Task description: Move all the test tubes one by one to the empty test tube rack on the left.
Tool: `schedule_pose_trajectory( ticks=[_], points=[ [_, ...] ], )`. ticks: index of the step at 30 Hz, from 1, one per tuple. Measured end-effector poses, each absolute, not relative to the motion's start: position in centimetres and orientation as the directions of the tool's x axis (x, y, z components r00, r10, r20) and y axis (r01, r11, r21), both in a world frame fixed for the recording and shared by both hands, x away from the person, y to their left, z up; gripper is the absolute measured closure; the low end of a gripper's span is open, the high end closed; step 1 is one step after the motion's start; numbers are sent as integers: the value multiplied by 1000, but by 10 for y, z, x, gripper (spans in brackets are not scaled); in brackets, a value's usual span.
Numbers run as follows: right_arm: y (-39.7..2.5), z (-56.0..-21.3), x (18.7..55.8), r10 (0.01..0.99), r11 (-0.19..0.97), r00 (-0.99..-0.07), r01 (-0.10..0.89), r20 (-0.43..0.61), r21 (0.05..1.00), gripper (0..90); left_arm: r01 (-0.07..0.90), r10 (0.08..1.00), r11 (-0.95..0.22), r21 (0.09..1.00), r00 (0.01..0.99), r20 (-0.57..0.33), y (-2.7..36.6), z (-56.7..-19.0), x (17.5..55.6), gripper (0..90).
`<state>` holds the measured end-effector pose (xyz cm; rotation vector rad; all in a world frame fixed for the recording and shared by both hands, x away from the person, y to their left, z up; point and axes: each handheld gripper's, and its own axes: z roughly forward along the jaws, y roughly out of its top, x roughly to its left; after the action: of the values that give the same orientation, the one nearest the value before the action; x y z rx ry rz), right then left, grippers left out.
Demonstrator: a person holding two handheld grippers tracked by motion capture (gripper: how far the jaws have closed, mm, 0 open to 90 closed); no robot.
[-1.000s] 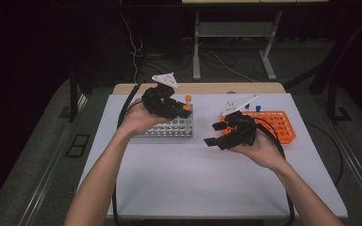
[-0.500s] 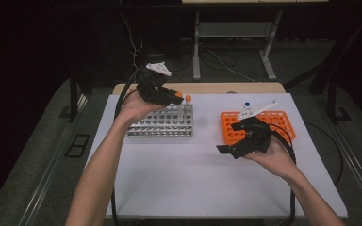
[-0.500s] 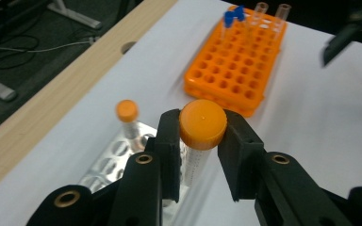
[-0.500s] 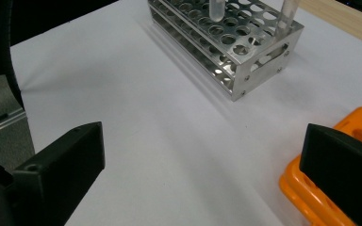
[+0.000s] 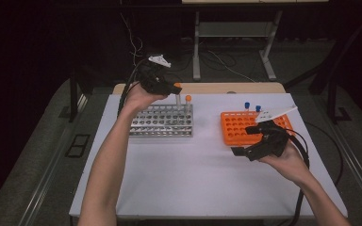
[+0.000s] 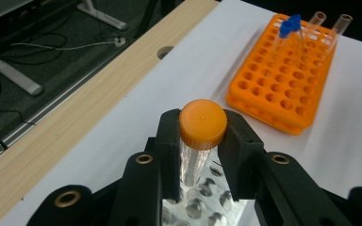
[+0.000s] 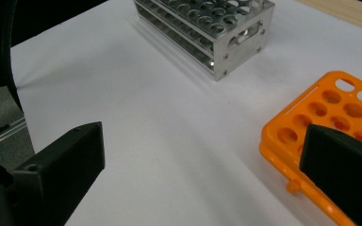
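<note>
My left gripper (image 5: 173, 88) is raised over the back edge of the metal tube rack (image 5: 162, 123) and is shut on a clear orange-capped tube (image 5: 178, 95). In the left gripper view the orange-capped tube (image 6: 202, 123) stands upright between the jaws, just below its cap, with the metal tube rack (image 6: 202, 202) beneath it. A second orange-capped tube (image 5: 188, 99) stands in the rack's back right corner. My right gripper (image 5: 244, 140) hovers wide open at the near left corner of the orange rack (image 5: 245, 127). In the right gripper view nothing lies between the fingers of my right gripper (image 7: 202, 155).
Two blue-capped tubes (image 5: 247, 106) stand at the back of the orange rack, and the left gripper view shows open clear tubes (image 6: 341, 22) there too. Both racks sit on a white table (image 5: 193, 179) with a wooden strip (image 5: 226, 88) along its far edge.
My left gripper has risen and drawn back a little with the orange-capped tube in it. My right gripper has drifted right and toward me, staying open.
</note>
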<state>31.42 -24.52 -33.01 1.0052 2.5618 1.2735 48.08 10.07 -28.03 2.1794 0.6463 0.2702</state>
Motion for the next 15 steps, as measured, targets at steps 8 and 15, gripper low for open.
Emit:
schedule_pose_trajectory(
  ticks=[8,15],
  points=[
    [-261,-340,307,616,418,-763,528,196,739,3,384,570,-486,785,820,-48,100,-293,496,693],
    [-273,-346,302,625,404,-752,540,208,738,4,397,574,-487,778,817,-57,94,-305,503,693]
  ],
)
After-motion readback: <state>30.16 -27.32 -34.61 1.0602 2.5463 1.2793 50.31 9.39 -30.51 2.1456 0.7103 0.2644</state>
